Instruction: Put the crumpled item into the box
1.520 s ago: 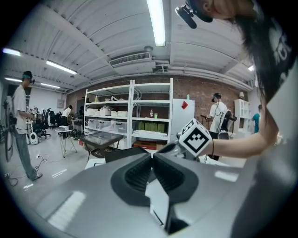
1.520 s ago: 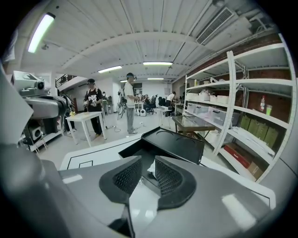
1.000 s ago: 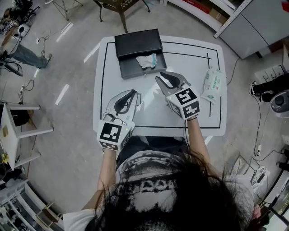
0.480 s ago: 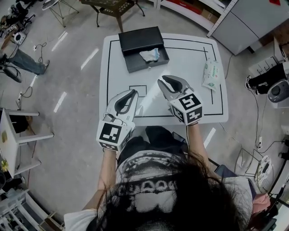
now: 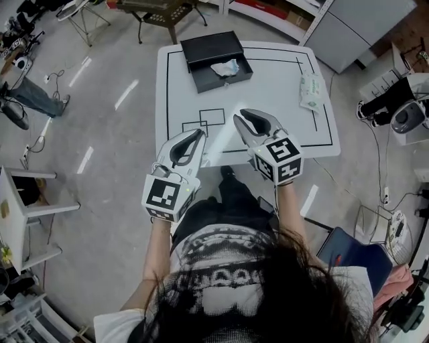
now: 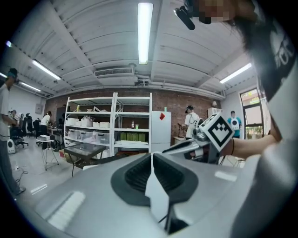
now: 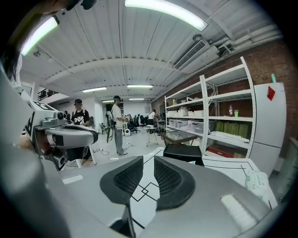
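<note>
The black box [image 5: 208,48] stands open at the table's far edge. In it lies the crumpled white and pale blue item [image 5: 225,67]. The box [image 7: 182,153] also shows in the right gripper view, far ahead of the jaws. My left gripper [image 5: 198,136] hangs over the table's near left corner, far from the box, with its pads [image 6: 135,174] together and nothing in them. My right gripper [image 5: 242,115] is over the near edge at the middle. Its jaws are closing with a narrow gap, and only the table's black lines show between its pads [image 7: 128,179].
A wet-wipes pack [image 5: 309,90] lies near the right edge of the white table [image 5: 281,127]. A chair [image 5: 161,12] stands beyond the far edge. Cables and stands crowd the floor at left. Shelves and several people stand in the background of both gripper views.
Both grippers have drawn back from the box toward the table's near edge. The table and the box now sit farther up in the head view. The crumpled item stays in the box.
</note>
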